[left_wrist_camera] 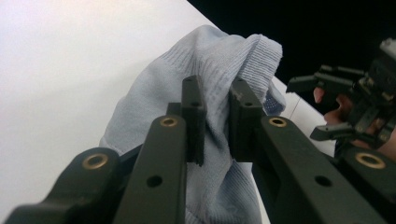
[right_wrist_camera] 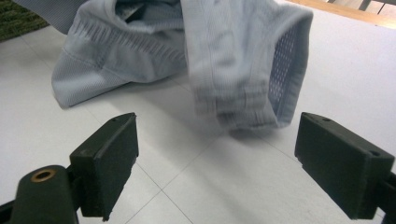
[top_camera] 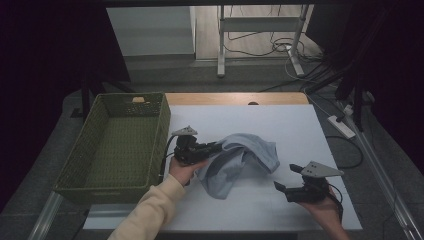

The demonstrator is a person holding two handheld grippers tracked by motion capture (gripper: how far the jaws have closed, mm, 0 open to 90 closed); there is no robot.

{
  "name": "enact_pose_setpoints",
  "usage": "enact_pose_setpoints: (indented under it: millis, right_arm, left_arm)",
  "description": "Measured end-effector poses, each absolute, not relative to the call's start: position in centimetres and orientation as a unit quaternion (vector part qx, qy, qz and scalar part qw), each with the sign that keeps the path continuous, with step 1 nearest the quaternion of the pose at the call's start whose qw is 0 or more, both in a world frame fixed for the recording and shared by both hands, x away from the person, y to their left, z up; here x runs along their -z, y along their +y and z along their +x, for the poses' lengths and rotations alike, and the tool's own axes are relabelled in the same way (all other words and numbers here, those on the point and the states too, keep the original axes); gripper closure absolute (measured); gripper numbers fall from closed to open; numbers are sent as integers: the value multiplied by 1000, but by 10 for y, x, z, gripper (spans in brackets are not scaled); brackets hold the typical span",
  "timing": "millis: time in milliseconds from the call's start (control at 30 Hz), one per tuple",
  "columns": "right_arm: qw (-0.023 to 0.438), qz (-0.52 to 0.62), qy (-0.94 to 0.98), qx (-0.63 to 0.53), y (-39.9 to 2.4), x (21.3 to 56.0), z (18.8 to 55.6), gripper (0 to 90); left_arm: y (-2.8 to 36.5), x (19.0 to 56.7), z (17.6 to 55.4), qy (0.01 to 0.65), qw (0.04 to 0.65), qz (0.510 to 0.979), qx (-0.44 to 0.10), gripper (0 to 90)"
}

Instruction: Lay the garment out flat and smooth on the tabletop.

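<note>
Furthest left of the cloth sits the green woven basket, and what shows of its floor in the high view holds nothing, so the work looks to be in its early part: the garment is gripped but not yet put away or laid out. Just right of the basket, the left gripper has its jaws nearly closed on a bunched fold of the pale blue-grey knitted cloth; in the left gripper view the fabric is squeezed between the two black jaws and spills out above and below them. The cloth itself lies crumpled on the white table, one end raised at the left gripper, the rest draped down and touching the surface, with a ribbed hem and a mesh-lined opening facing the right gripper view. Right of the cloth and apart from it, the right gripper rests low over the table with its jaws spread wide and nothing between them. Judging from this, lifting the cloth clear and moving or folding it is what remains. No brand, label or readable writing shows on the cloth, the basket or the grippers.
</note>
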State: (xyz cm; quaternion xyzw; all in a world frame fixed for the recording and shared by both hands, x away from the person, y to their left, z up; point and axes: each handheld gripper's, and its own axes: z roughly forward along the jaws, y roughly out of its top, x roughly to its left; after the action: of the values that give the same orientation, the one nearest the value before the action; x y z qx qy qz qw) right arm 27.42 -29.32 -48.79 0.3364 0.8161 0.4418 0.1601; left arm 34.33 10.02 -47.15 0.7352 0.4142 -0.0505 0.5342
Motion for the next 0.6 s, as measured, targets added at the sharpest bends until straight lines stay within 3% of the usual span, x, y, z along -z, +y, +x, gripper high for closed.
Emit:
enact_pose_setpoints:
  millis: [433,600]
  right_arm:
    - [150,371,815,-419,-285,508,303,146]
    - [152,395,809,-407,-283,517,321,197]
  left_arm:
    - [105,476,347,425,533,730,50,782]
    - [106,476,348,427,534,728,48,782]
